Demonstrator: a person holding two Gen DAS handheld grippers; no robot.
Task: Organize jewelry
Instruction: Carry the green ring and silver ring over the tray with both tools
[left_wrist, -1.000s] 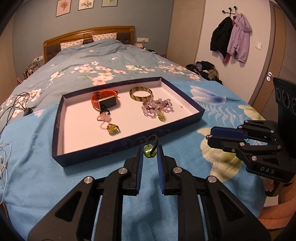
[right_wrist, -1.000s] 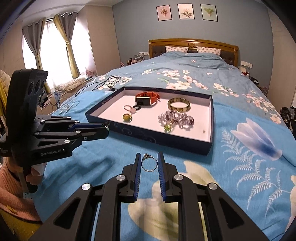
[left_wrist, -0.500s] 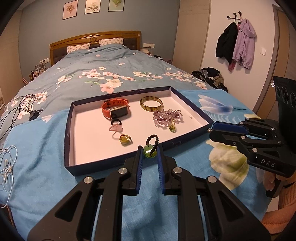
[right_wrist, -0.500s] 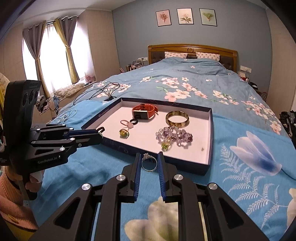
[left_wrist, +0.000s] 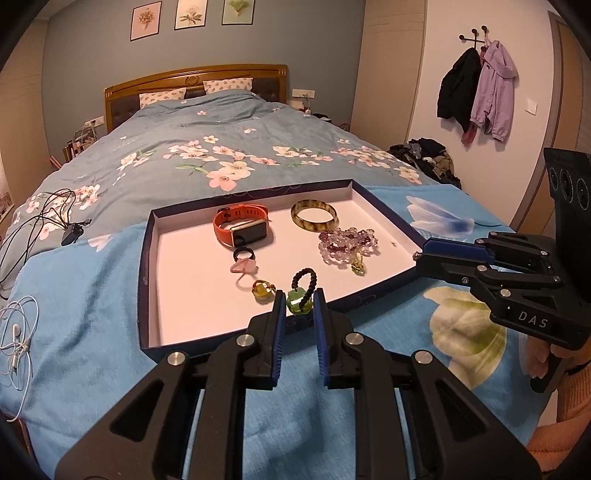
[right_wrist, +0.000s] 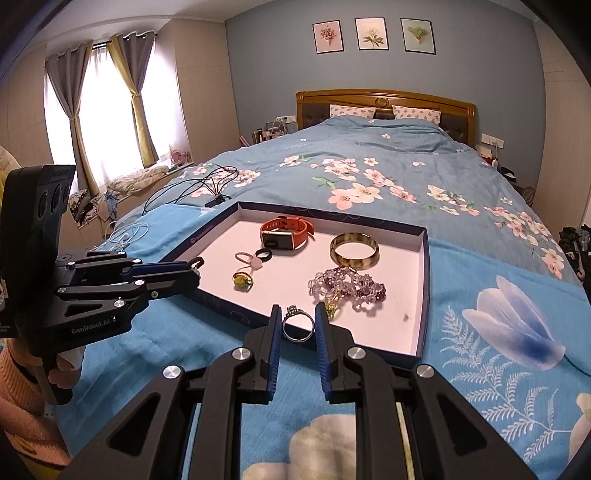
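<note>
A dark blue tray (left_wrist: 144, 258) with a pale floor lies on the bed and also shows in the right wrist view (right_wrist: 424, 280). In it lie an orange watch (left_wrist: 242, 225), a bangle (left_wrist: 314, 215), a purple bead bracelet (left_wrist: 347, 242), a black ring and two small rings. My left gripper (left_wrist: 299, 302) is shut on a green-stone ring with a black bead loop (left_wrist: 301, 295), at the tray's near edge. My right gripper (right_wrist: 298, 325) is shut on a silver ring (right_wrist: 297, 325), over the tray's near edge.
The bed has a blue floral cover (right_wrist: 369, 173). Black cables (left_wrist: 44, 214) and white earphones (left_wrist: 18, 328) lie left of the tray. Coats (left_wrist: 480, 85) hang on the right wall. Curtains (right_wrist: 99, 103) frame a window at the left.
Both grippers have moved forward toward the tray with their rings still held. The tray now sits closer in both views.
</note>
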